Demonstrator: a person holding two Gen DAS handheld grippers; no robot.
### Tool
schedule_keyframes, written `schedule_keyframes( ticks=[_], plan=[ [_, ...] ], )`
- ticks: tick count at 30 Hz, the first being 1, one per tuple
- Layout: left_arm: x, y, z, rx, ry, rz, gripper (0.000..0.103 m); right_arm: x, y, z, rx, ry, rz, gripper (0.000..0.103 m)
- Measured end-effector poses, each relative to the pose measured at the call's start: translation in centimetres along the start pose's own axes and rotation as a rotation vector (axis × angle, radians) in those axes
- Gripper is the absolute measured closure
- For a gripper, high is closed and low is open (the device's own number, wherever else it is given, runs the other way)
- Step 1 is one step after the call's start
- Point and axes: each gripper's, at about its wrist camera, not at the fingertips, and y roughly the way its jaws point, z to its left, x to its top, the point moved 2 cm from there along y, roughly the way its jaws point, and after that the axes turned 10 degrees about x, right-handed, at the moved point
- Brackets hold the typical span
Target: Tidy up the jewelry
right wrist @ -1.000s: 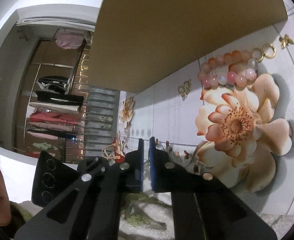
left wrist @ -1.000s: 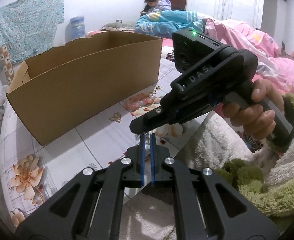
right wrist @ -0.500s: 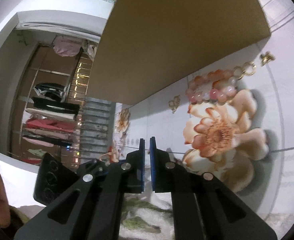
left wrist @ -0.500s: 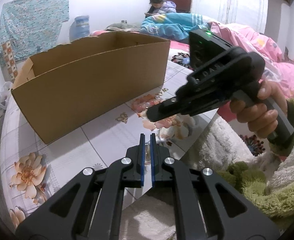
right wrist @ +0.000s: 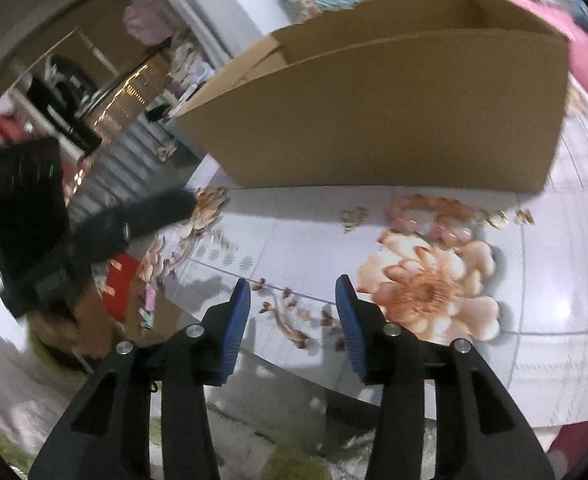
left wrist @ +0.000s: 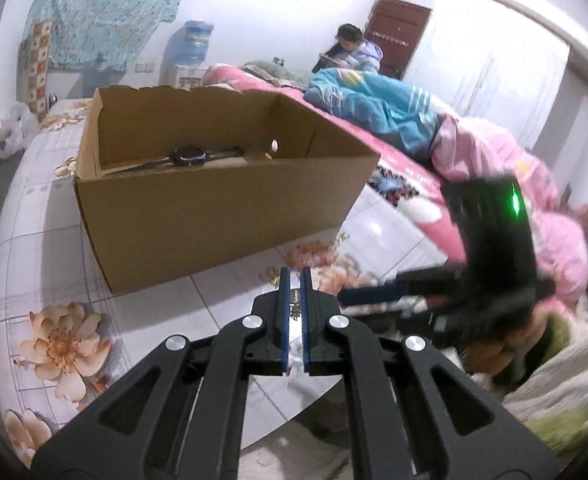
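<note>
Pink bead bracelet (right wrist: 433, 216) lies on the desk (right wrist: 553, 280) just in front of the cardboard box (right wrist: 393, 120), gold clasp at its right end. Looks light, floppy, beads slippery; pinch across the strand. Right gripper (right wrist: 294, 300) fingers have just been opening, nothing between. Left gripper (left wrist: 295, 280) fingers together, empty.

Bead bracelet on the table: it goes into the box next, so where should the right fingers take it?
Come from above with the open right gripper and pinch across the near strand of the bead bracelet. It lies flat in a loop, close before the box.
</note>
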Motion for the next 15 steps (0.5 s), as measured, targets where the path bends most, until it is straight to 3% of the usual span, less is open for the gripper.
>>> schedule_keyframes(
  ticks=[7, 15],
  plan=[
    [2.5, -0.9, 0.6, -0.042, -0.067, 0.022, 0.099, 0.7, -0.7, 2.0, 0.007, -0.125, -0.111, 0.059],
    [4.7, -1.7, -1.7, -0.059, -0.037, 0.032, 0.099, 1.9, -1.9, 3.5, 0.018, -0.255, -0.206, 0.059]
  ],
)
